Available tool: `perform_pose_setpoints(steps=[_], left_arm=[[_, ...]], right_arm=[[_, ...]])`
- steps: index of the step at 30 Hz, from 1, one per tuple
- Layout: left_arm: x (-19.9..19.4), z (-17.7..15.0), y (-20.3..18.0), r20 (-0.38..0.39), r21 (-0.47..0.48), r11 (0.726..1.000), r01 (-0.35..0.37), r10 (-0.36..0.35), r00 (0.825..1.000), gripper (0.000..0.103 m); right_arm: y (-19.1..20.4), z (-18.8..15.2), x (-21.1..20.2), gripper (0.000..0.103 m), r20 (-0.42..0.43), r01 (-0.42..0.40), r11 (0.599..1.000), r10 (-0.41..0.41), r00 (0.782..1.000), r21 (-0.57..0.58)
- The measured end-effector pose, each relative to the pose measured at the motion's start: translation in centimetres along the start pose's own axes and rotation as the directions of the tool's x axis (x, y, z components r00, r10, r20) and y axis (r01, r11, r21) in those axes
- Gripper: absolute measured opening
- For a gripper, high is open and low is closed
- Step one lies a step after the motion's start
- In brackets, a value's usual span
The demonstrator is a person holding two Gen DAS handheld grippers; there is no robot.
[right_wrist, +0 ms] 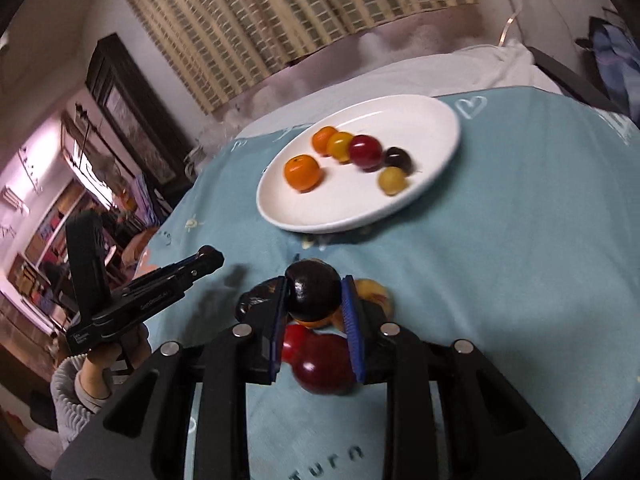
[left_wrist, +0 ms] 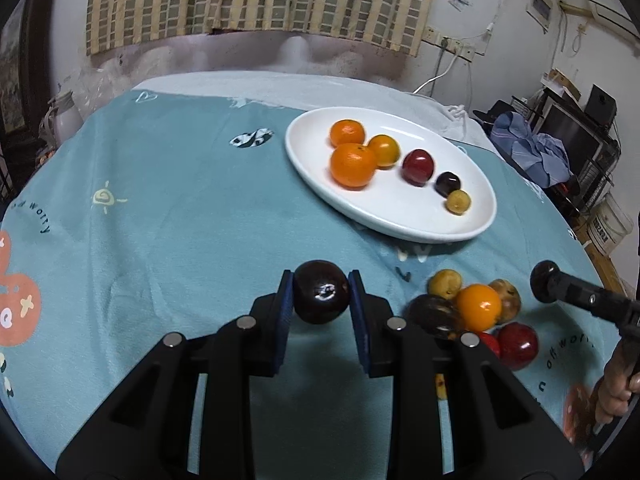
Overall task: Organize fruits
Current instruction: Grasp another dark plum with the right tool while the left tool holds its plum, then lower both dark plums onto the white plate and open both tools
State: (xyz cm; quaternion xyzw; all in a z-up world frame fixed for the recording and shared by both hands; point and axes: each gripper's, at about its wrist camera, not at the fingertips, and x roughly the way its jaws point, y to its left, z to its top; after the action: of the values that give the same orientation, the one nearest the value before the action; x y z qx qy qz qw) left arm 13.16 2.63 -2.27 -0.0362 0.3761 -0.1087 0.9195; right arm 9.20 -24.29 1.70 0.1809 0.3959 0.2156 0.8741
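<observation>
The left gripper [left_wrist: 321, 296] is closed on a dark plum [left_wrist: 321, 292], pinched between its blue pads [left_wrist: 285, 308] and held above the teal tablecloth [left_wrist: 180, 220], on the near side of the white plate [left_wrist: 384, 224]. The right gripper [right_wrist: 313, 300] likewise clamps a second dark plum [right_wrist: 313, 291], directly over the loose fruit pile [left_wrist: 476, 308] that lies just short of the plate; a red plum [right_wrist: 324, 368] sits under its jaws. Farther off, the plate carries 6 fruits: 2 mandarins [left_wrist: 353, 164], a yellow-orange fruit [left_wrist: 385, 150], a red plum [left_wrist: 417, 167], a dark plum [left_wrist: 447, 183] and a small yellow plum [left_wrist: 458, 201].
</observation>
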Motion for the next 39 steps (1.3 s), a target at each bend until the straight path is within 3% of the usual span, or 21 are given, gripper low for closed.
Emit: perform_pose_setpoints(steps=[5, 10, 15, 18, 23, 31, 35, 39], left_arm=[[-1.2, -0.4, -2.3, 0.051, 0.057, 0.998, -0.029, 0.026, 0.998, 0.028], [-1.9, 1.5, -3.9, 0.089, 0.090, 0.993, -0.073, 0.065, 0.994, 0.028], [-1.8, 5.3, -5.5, 0.123, 0.100, 0.993, -0.066, 0.053, 0.991, 0.028], [-0.5, 6.6, -6.6, 0.115, 0.097, 0.994, -0.047, 0.036, 0.993, 0.028], [3.3, 6.8, -7.4, 0.069, 0.112, 0.992, -0.053, 0.045, 0.997, 0.028], [7.1, 6.7, -5.7, 0.006, 0.090, 0.994, -0.068, 0.068, 0.998, 0.028], [7.1, 6.6, -5.8, 0.025, 0.101, 0.991, -0.088, 0.086, 0.996, 0.053], [6.3, 6.5, -5.9, 0.043, 0.097, 0.991, -0.096, 0.092, 0.995, 0.058]], right_arm=[[0.5, 0.2, -0.7, 0.027, 0.032, -0.019, 1.000, 0.020, 0.999, -0.006], [2.0, 0.8, -1.5, 0.027, 0.099, 0.065, 0.993, -0.056, 0.994, -0.095], [3.0, 5.8, -1.3, 0.027, 0.148, 0.152, 0.976, -0.130, 0.980, -0.153], [2.4, 8.1, -0.4, 0.027, 0.160, 0.147, 0.982, -0.126, 0.979, -0.123], [1.2, 9.0, 4.1, 0.027, 0.106, 0.107, 0.992, -0.099, 0.989, -0.071], [-0.3, 9.0, 9.0, 0.029, 0.038, 0.155, 0.985, -0.152, 0.988, -0.076], [-0.5, 9.0, 9.0, 0.031, 0.031, 0.159, 0.985, -0.157, 0.987, -0.065], [-0.3, 9.0, 7.9, 0.032, 0.056, 0.145, 0.987, -0.142, 0.988, -0.062]])
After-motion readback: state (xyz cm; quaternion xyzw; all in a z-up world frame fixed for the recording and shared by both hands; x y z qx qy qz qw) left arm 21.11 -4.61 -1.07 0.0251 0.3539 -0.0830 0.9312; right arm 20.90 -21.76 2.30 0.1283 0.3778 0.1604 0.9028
